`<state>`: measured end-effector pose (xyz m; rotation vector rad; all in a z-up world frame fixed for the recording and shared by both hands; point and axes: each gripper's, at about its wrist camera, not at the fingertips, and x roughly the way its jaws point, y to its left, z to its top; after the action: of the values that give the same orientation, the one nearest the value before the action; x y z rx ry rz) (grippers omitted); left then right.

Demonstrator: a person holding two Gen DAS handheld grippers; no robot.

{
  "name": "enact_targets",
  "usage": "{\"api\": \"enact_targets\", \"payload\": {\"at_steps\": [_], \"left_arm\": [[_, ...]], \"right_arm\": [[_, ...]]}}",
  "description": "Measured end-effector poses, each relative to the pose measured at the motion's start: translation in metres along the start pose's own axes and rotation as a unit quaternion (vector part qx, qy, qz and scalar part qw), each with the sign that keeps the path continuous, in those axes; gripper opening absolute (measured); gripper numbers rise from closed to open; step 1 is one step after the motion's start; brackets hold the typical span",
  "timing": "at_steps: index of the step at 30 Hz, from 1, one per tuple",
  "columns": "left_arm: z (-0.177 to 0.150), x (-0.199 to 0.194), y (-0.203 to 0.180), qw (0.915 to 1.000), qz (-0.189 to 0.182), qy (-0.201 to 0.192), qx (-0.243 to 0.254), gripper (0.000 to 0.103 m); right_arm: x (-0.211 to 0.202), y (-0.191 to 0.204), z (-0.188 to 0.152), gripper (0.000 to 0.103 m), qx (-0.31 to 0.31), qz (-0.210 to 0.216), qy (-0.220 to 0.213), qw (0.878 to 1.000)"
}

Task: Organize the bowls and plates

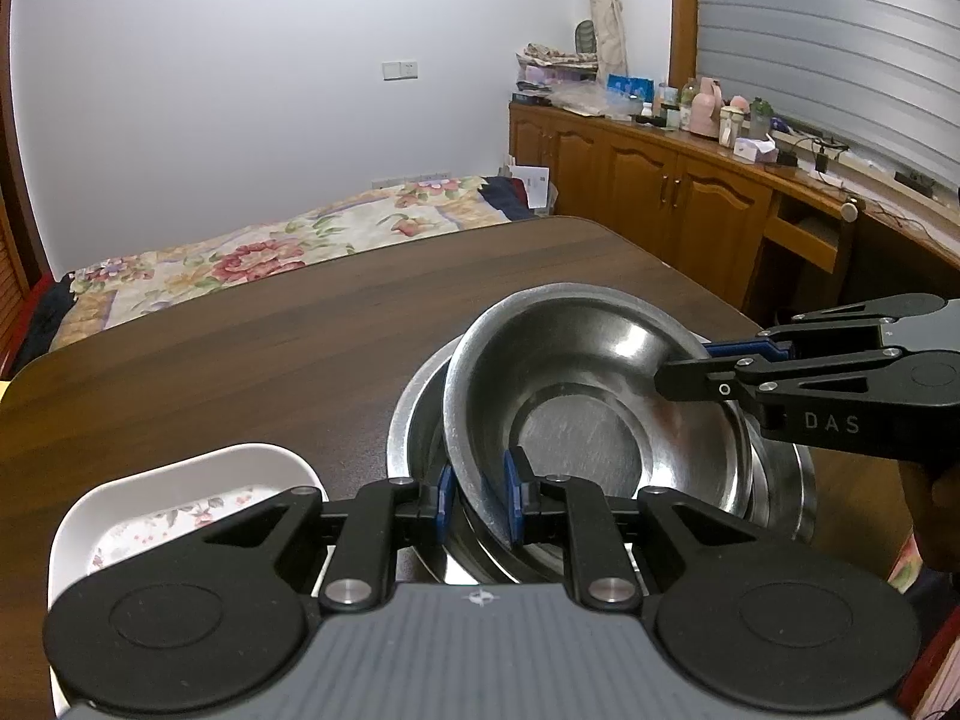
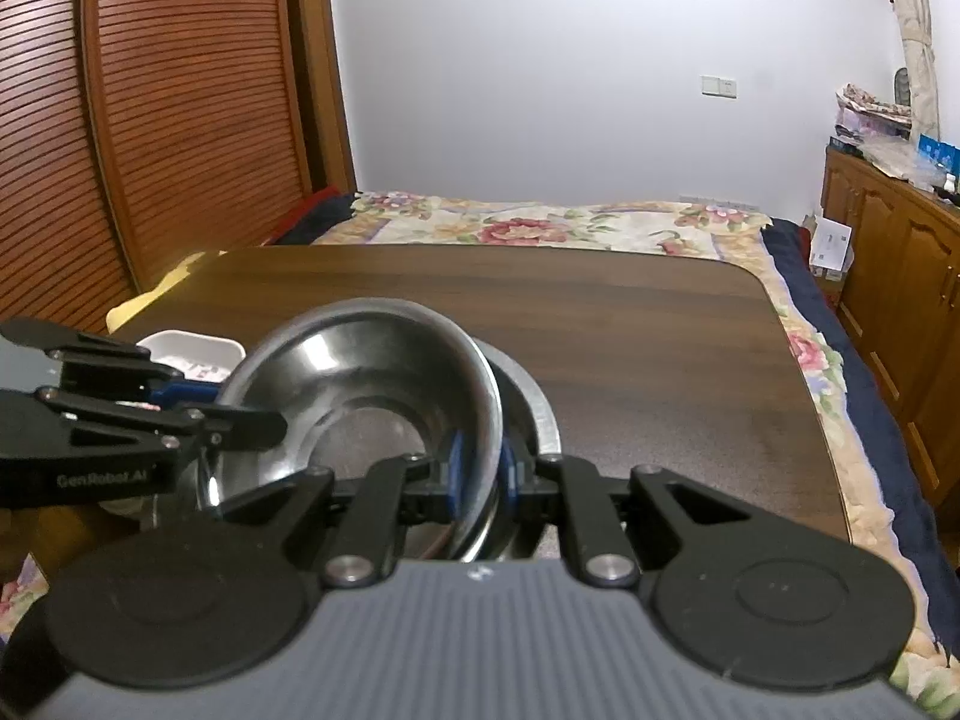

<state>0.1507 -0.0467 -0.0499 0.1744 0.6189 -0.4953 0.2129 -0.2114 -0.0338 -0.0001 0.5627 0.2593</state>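
Observation:
A steel bowl point(image 1: 600, 396) sits tilted in a stack of larger steel bowls point(image 1: 414, 414) on the dark wooden table point(image 1: 270, 330). My left gripper point(image 1: 478, 501) is shut on the near rim of the top bowl. My right gripper point(image 1: 690, 369) comes in from the right and is shut on the opposite rim. In the right wrist view the same bowl point(image 2: 360, 384) is pinched at its rim by my right gripper point(image 2: 480, 471), and the left gripper point(image 2: 240, 408) holds its left rim. The lower bowl's rim point(image 2: 540, 402) shows behind it.
A white rectangular dish with a floral bottom point(image 1: 180, 498) lies left of the bowls, also seen in the right wrist view point(image 2: 192, 351). A bed with a floral cover point(image 1: 270, 252) lies beyond the table. Wooden cabinets point(image 1: 660, 180) stand at the right.

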Motion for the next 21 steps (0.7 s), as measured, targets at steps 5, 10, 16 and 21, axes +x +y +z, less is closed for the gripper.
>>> {"api": "enact_targets", "payload": {"at_steps": [5,10,16,21], "left_arm": [[-0.0002,-0.0003,0.0013,1.0,-0.002,-0.002,-0.008,0.019],[-0.0013,-0.0001,0.0022,0.9999,-0.002,-0.003,-0.009,0.021],[-0.001,-0.0003,0.0039,0.9999,0.002,-0.006,-0.011,0.021],[0.0011,-0.0034,0.005,0.9998,0.002,-0.013,-0.014,0.021]], "right_arm": [[0.0002,-0.0004,-0.0007,0.015,0.004,0.004,-0.002,1.0],[-0.0037,-0.0037,-0.0001,0.015,0.006,0.002,-0.011,1.0],[-0.0039,-0.0054,-0.002,0.015,0.01,0.006,-0.014,1.0],[-0.0059,-0.0062,-0.0016,0.015,0.013,0.003,-0.02,1.0]]}}
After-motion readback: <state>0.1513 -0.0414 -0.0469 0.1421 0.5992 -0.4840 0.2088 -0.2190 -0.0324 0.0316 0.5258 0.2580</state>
